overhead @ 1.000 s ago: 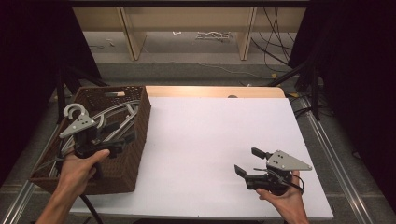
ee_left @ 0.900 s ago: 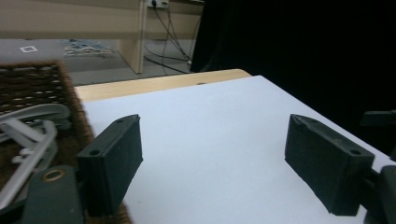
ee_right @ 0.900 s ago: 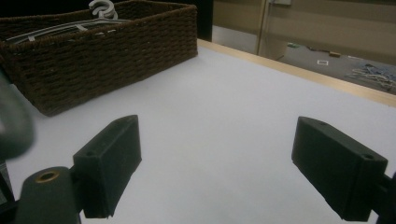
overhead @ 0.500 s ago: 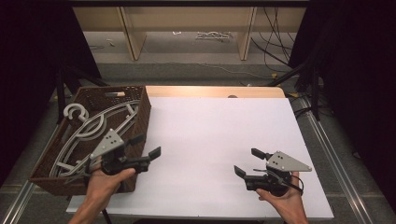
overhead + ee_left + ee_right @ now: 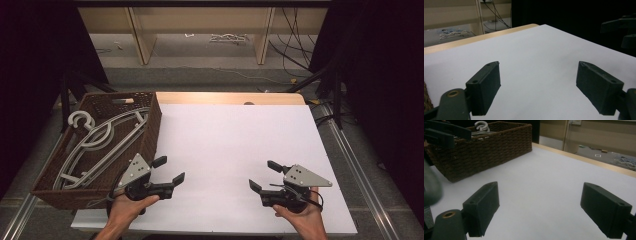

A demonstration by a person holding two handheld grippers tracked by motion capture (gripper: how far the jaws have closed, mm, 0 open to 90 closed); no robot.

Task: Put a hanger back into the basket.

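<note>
Several grey plastic hangers (image 5: 102, 142) lie in a brown wicker basket (image 5: 150, 131) at the table's left edge; one grey hook (image 5: 481, 125) rises above the basket (image 5: 486, 145) in the right gripper view. My left gripper (image 5: 169, 170) hovers over the white table top just right of the basket's near corner, open and empty, jaws wide in the left gripper view (image 5: 537, 87). At the front right my right gripper (image 5: 265, 175) is open too, nothing between its jaws (image 5: 541, 210).
The white table top (image 5: 235, 140) stretches between the two grippers, with a wooden strip (image 5: 225, 98) along its far edge. Beyond it stand shelf legs and cables on the floor. The other gripper (image 5: 621, 32) shows at the right edge of the left gripper view.
My left gripper came out of the basket and moved right over the white table, leaving the hangers inside. The right gripper stayed where it was.
</note>
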